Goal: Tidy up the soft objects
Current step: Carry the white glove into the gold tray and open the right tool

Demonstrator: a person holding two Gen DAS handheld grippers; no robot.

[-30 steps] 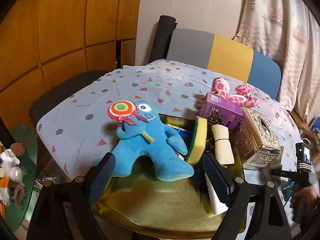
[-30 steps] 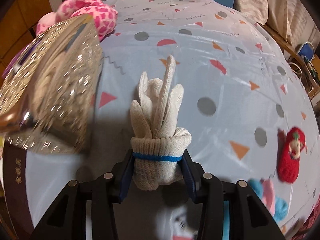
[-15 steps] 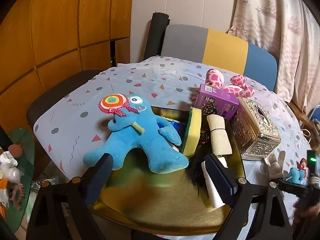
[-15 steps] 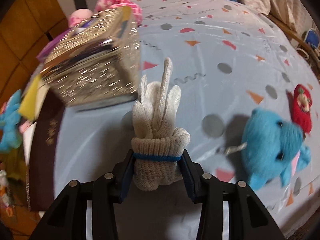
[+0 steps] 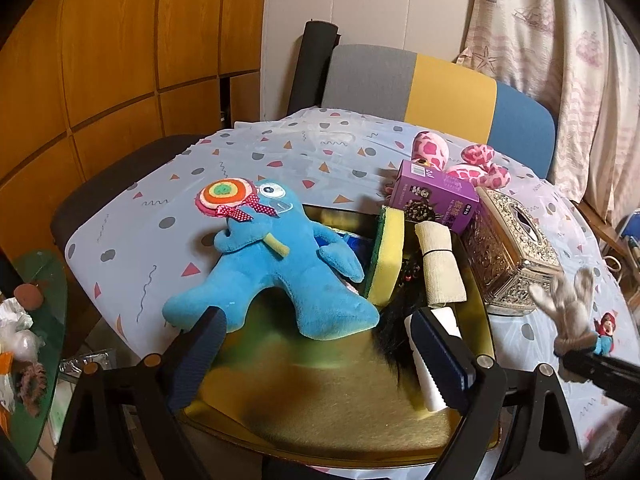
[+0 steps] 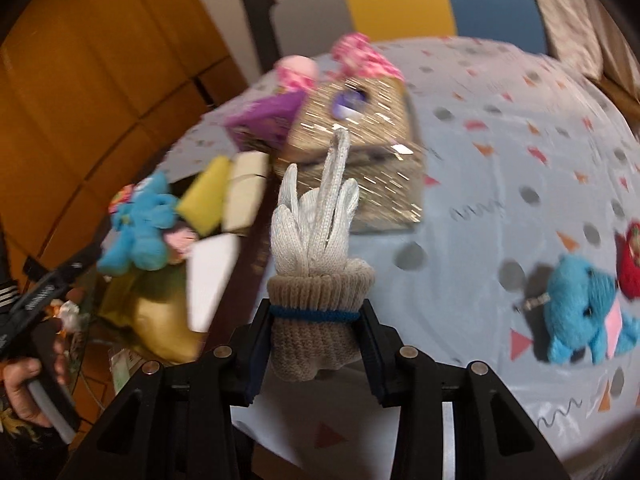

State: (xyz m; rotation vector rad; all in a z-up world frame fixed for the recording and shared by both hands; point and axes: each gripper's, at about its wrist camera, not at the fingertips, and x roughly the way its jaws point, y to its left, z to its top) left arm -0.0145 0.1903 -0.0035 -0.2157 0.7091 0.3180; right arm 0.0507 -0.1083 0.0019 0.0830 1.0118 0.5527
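My right gripper [image 6: 316,312] holds a bundled knit glove [image 6: 316,240] by its cuff, which a blue band ties; the jaws are closing on it. The glove hangs above the tablecloth, near the gold tissue box [image 6: 360,152]. In the left wrist view the same glove [image 5: 568,300] shows at the right edge of the gold tray [image 5: 320,400]. My left gripper [image 5: 316,328] stands open over the tray's near part, holding nothing. A blue plush [image 5: 276,264], a yellow sponge [image 5: 386,256] and a beige cloth roll [image 5: 440,264] lie in the tray.
A purple box [image 5: 436,196] and a pink spotted plush [image 5: 472,160] sit behind the tray. A small blue plush [image 6: 584,312] and a red one [image 6: 632,264] lie on the cloth at the right. A chair [image 5: 440,88] stands beyond the table.
My right gripper has lifted the glove and swung left toward the tray, which has come into its view. The glove now shows at the right of the left wrist view. The left gripper has hardly moved.
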